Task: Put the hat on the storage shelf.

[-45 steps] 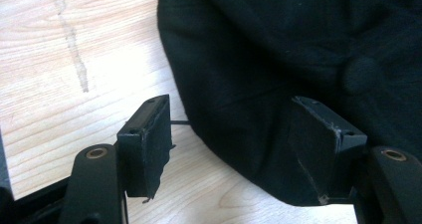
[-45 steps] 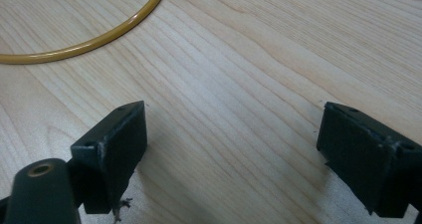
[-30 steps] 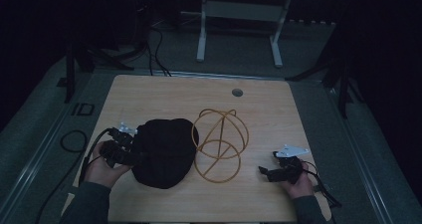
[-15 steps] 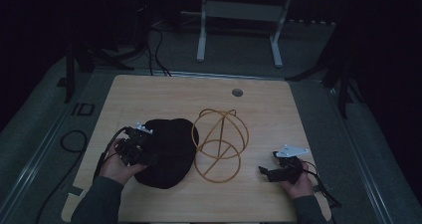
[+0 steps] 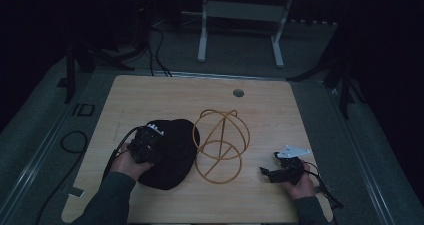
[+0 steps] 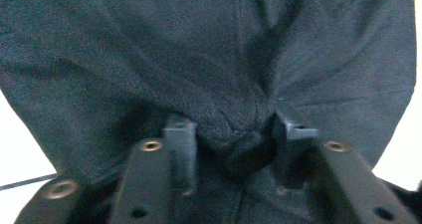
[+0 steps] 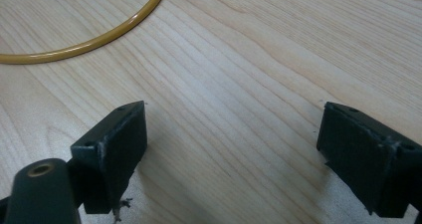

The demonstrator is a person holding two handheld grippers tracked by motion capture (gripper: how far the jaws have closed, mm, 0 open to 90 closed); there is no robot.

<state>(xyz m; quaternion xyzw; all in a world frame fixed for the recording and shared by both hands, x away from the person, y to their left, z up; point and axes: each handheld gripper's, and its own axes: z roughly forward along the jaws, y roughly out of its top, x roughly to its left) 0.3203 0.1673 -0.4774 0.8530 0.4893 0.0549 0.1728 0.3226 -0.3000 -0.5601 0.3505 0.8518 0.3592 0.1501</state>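
A black cloth cap (image 5: 172, 152) lies on the wooden table (image 5: 165, 97), left of a yellow wire stand (image 5: 221, 145) made of hoops. My left gripper (image 5: 150, 141) sits on the cap's left part. In the left gripper view its jaws pinch a bunched fold of the black cloth (image 6: 234, 129). My right gripper (image 5: 270, 174) rests near the front right of the table, right of the stand. Its jaws stand wide apart over bare wood (image 7: 234, 119), holding nothing. An arc of the yellow stand's base ring (image 7: 99, 37) shows at the upper left of the right gripper view.
A round cable hole (image 5: 238, 92) is in the table's far side. A white metal frame (image 5: 240, 20) stands on the floor behind the table. Cables trail off the table's left side (image 5: 72, 140). Both of the person's hands come in from the front edge.
My left gripper has moved right from the cap's left edge onto the cap and has bunched its cloth. The right gripper has stayed in place.
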